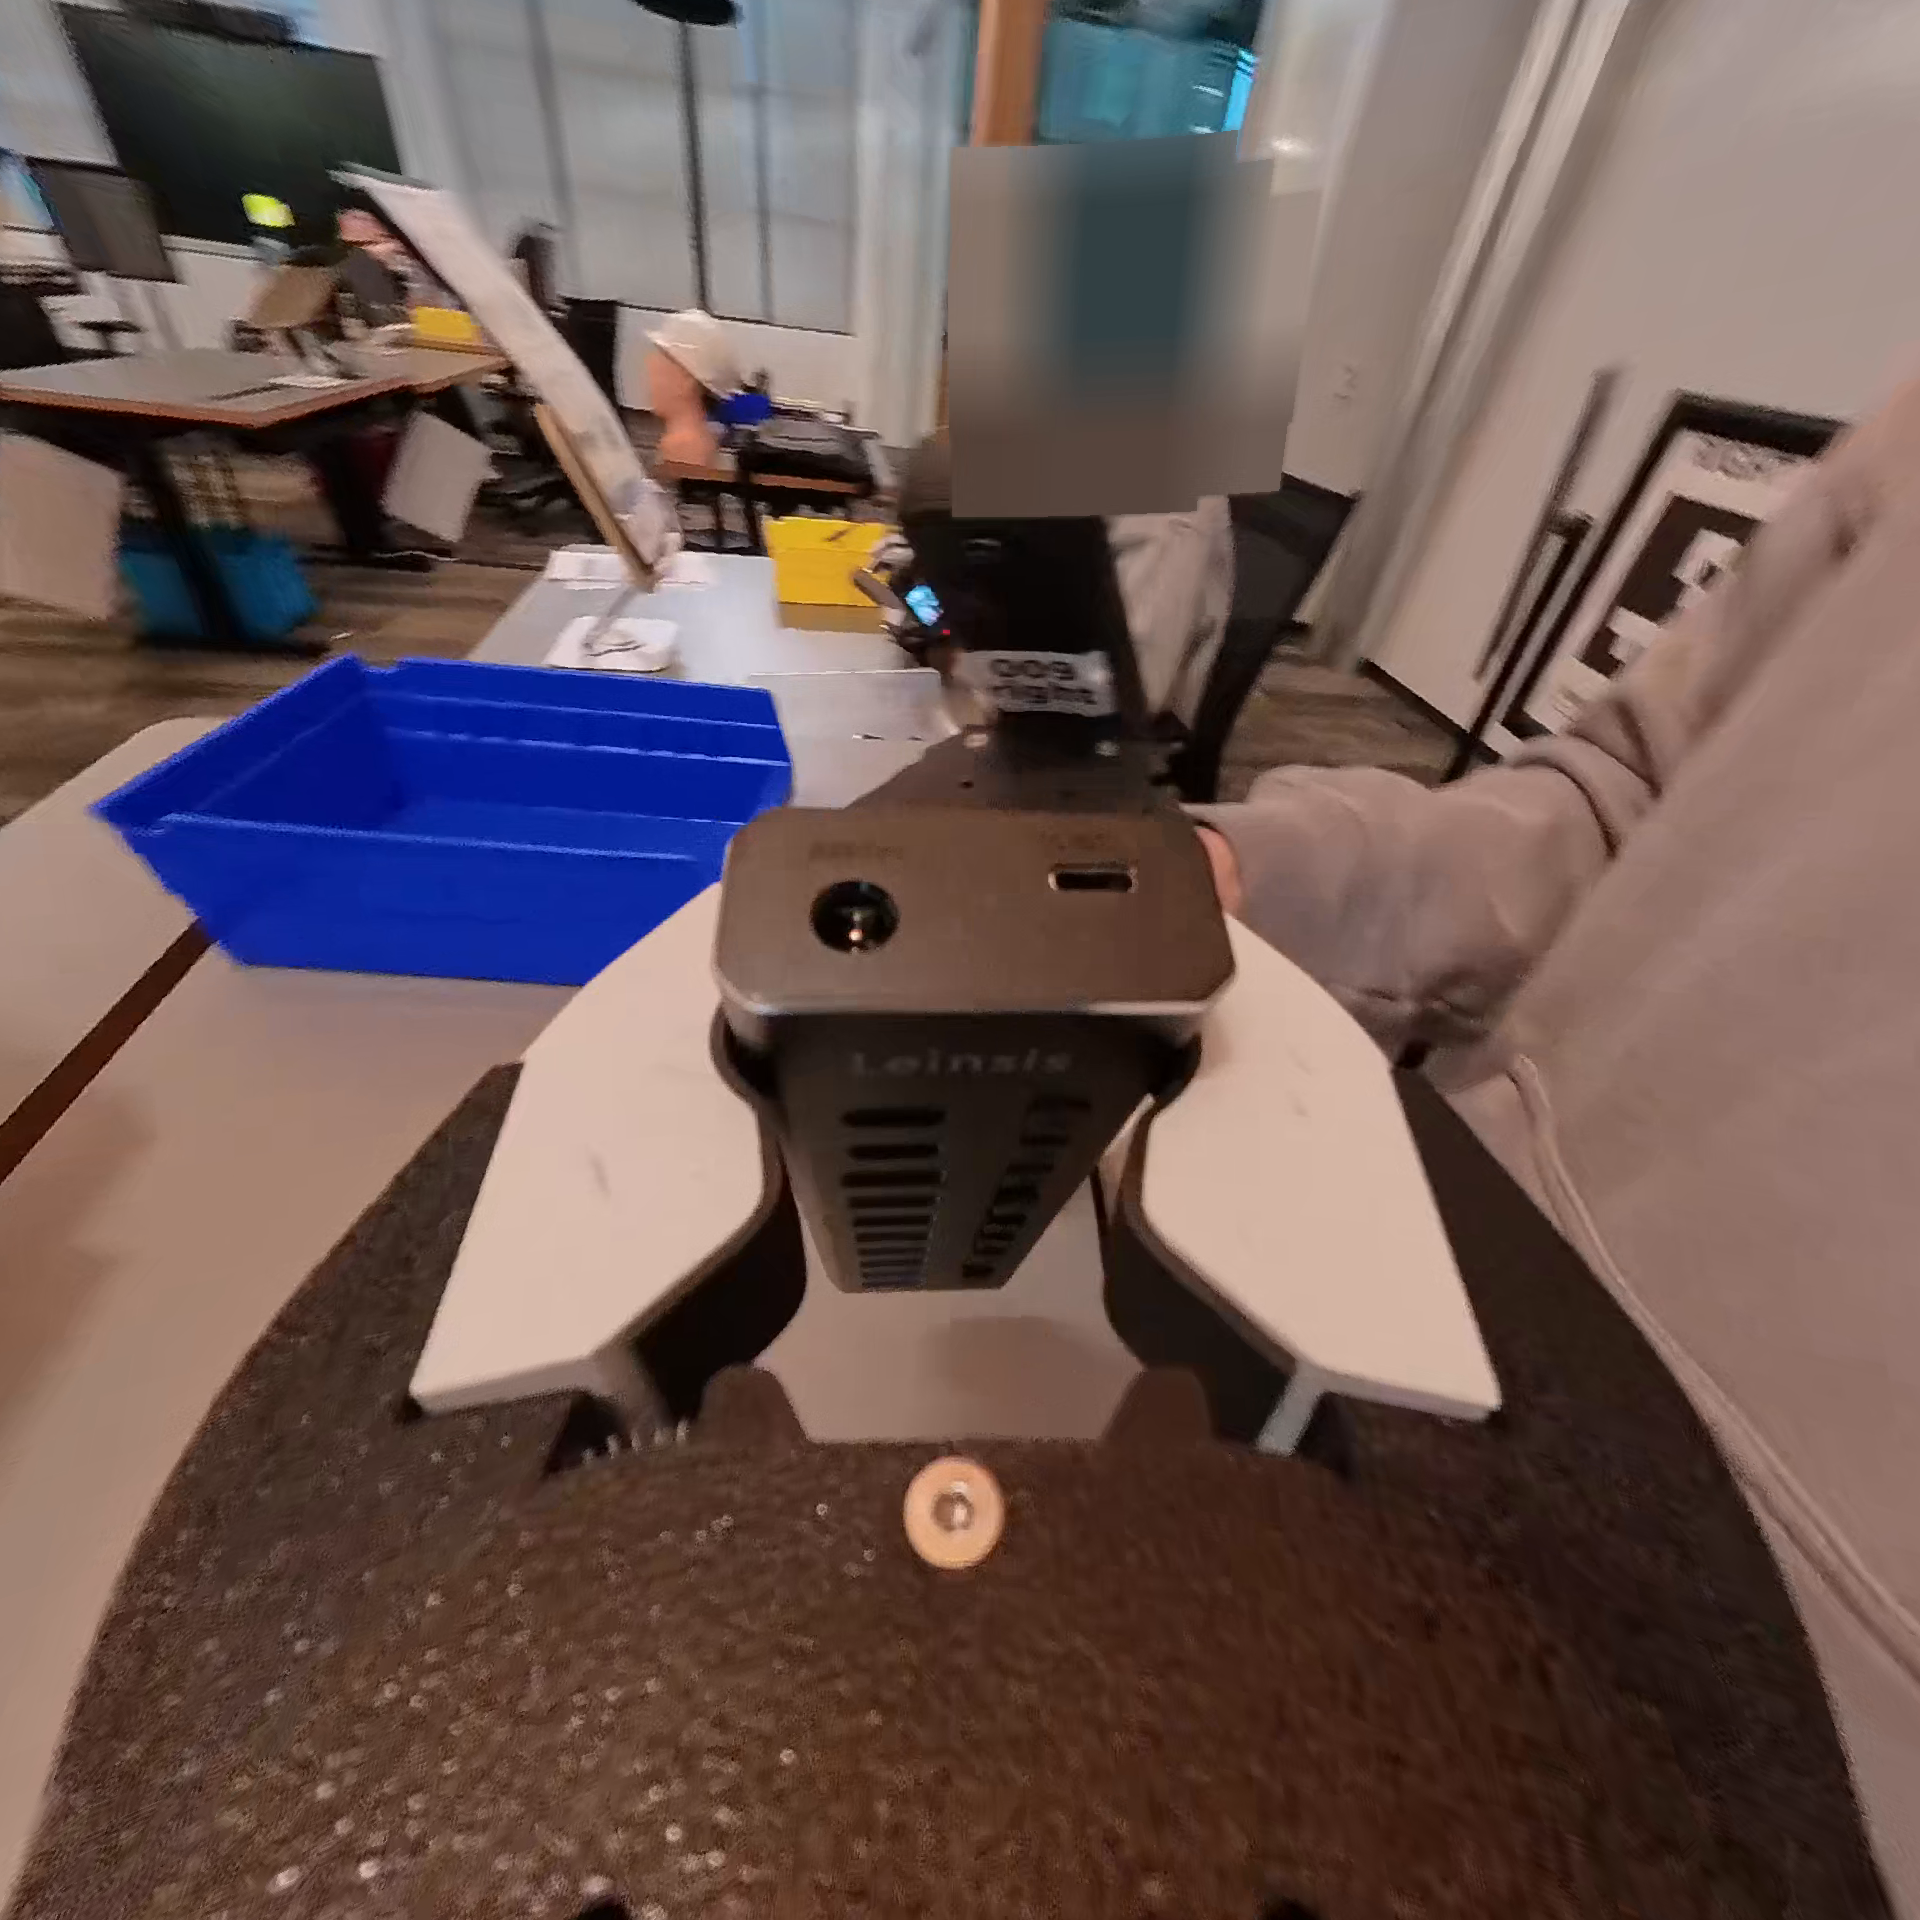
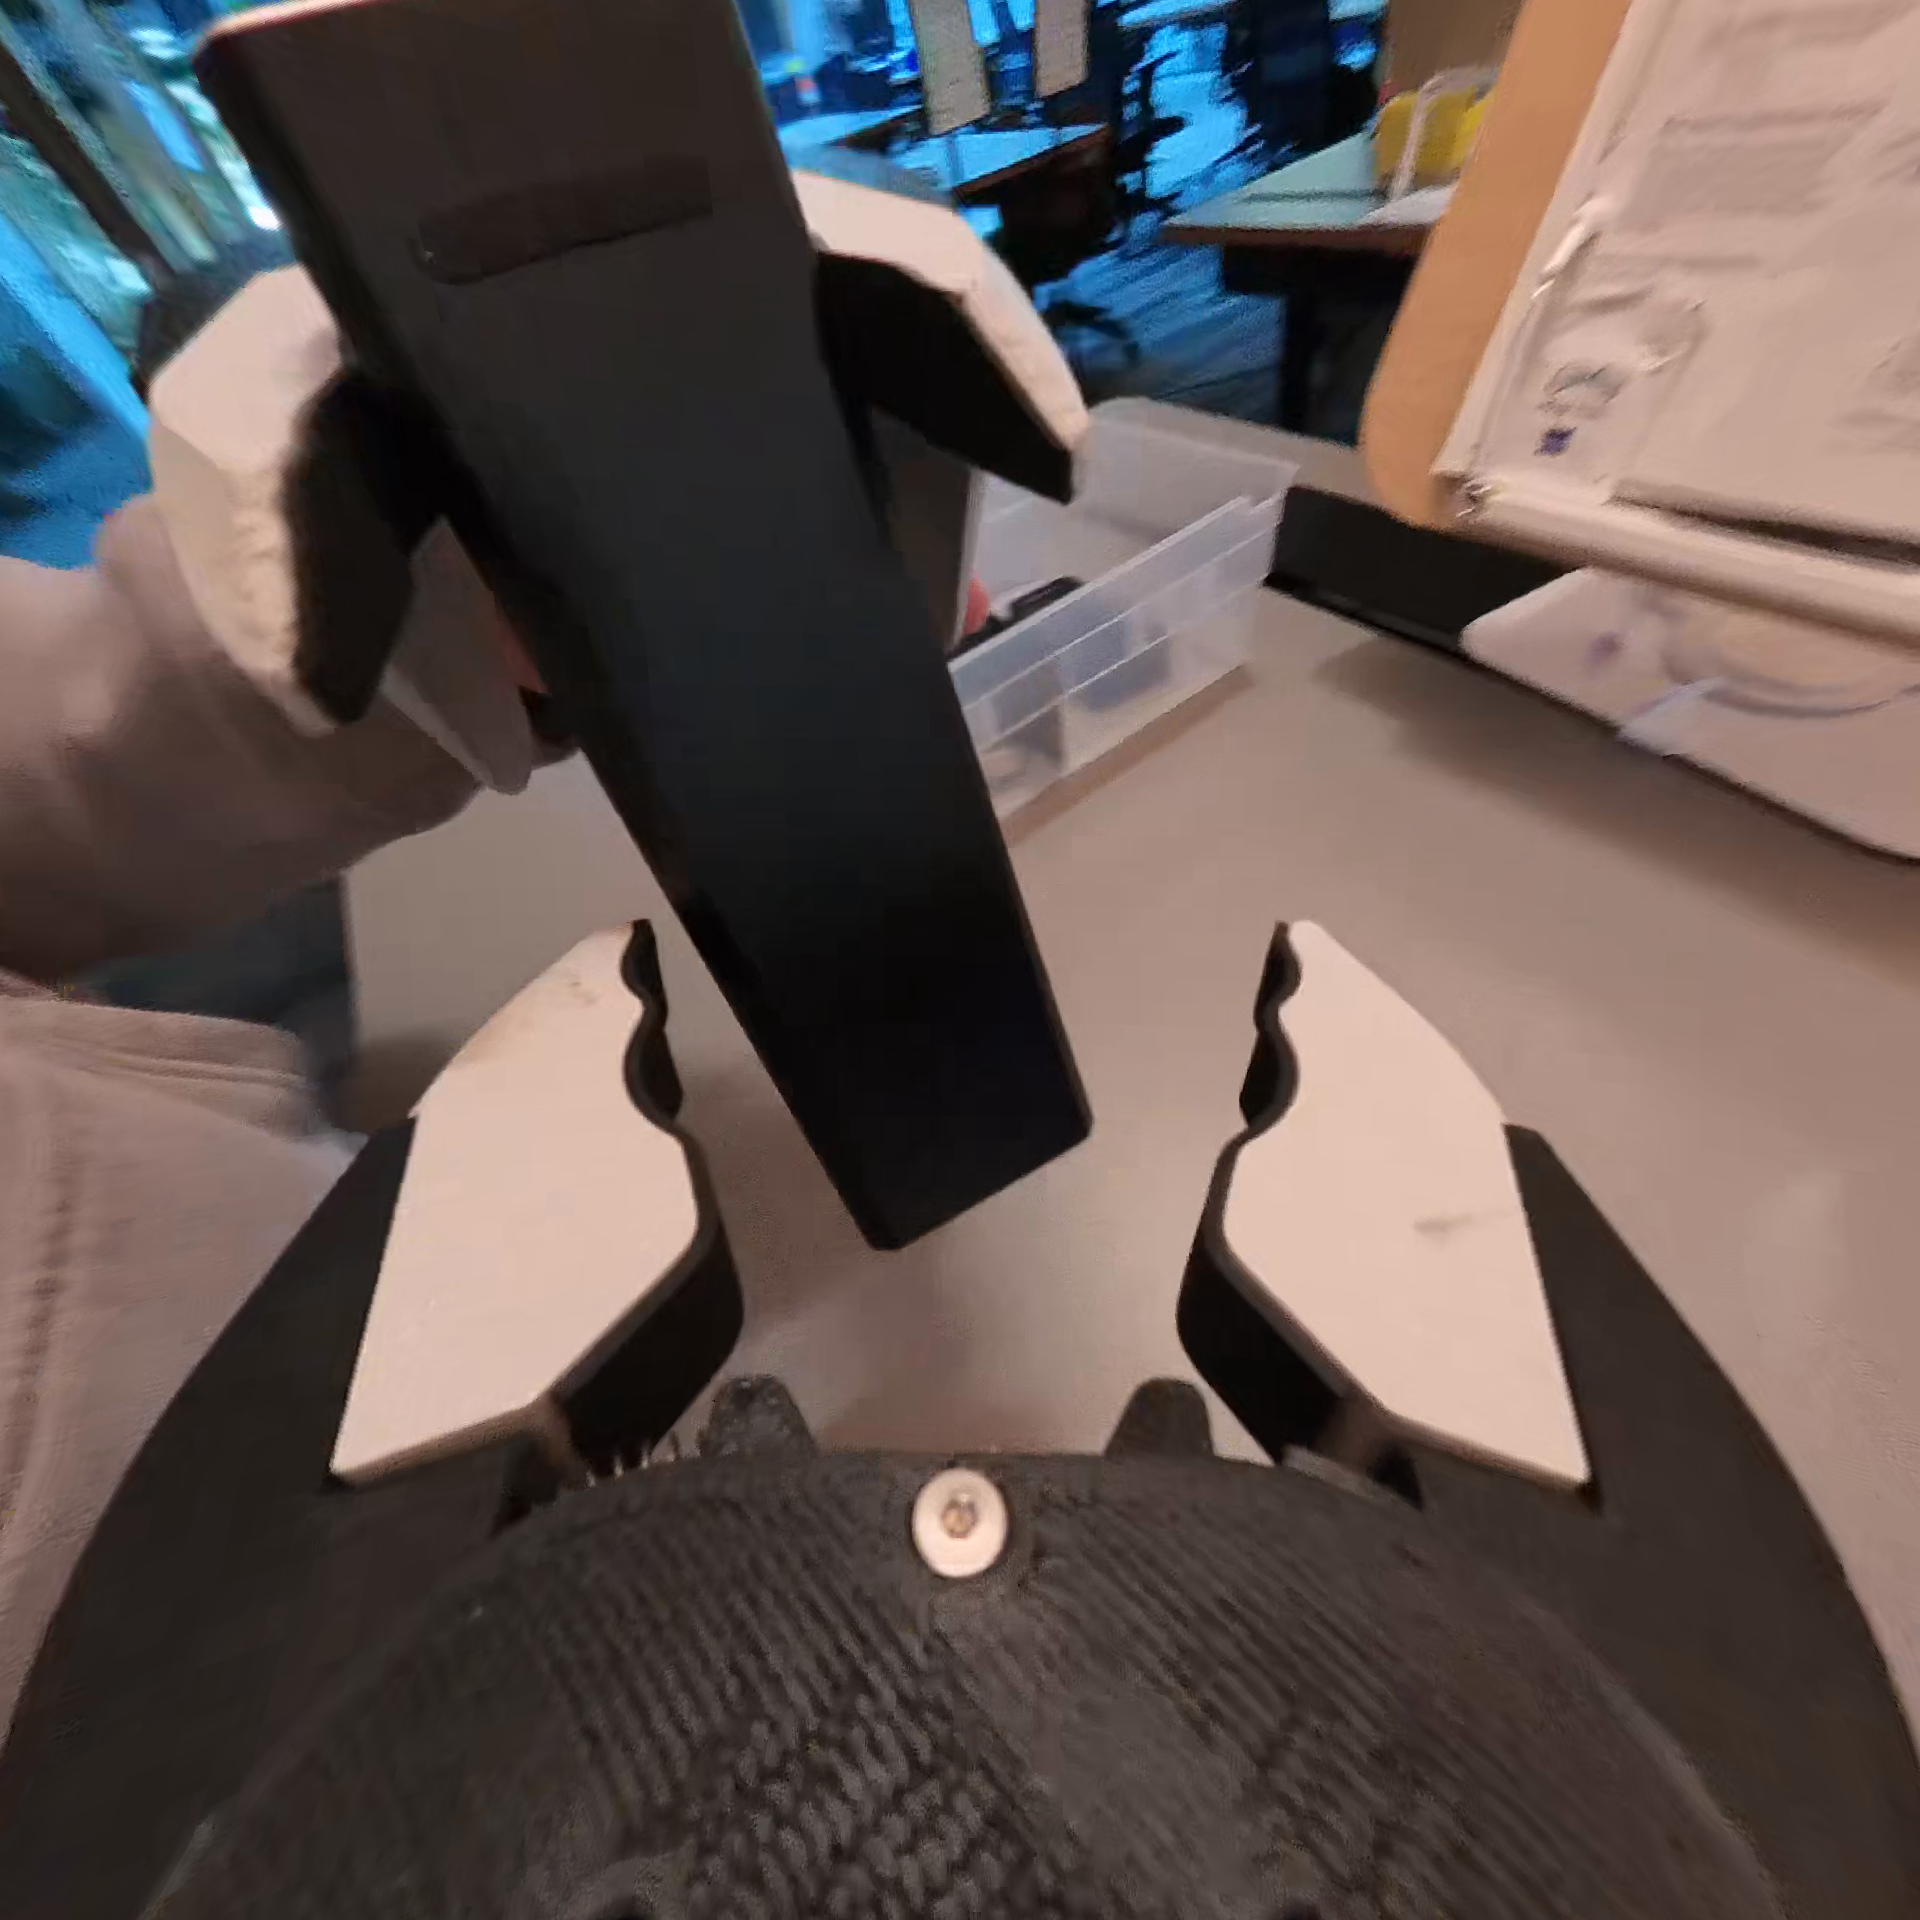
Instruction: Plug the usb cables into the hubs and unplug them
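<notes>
My left gripper is shut on a long black USB hub and holds it above the table. The hub has vent slots on top, and its end face shows a round socket and a small oval port. In the right wrist view the same hub slants down from the left gripper's white fingers. Its lower end hangs between the spread fingers of my right gripper, which is open and does not touch it. The right gripper's black body shows behind the hub in the left wrist view. No USB cable is in view.
A blue bin stands on the beige table to the left. A clear plastic organiser box sits farther back. A leaning board with paper sheets is at the right. A person's grey sleeve fills the right side.
</notes>
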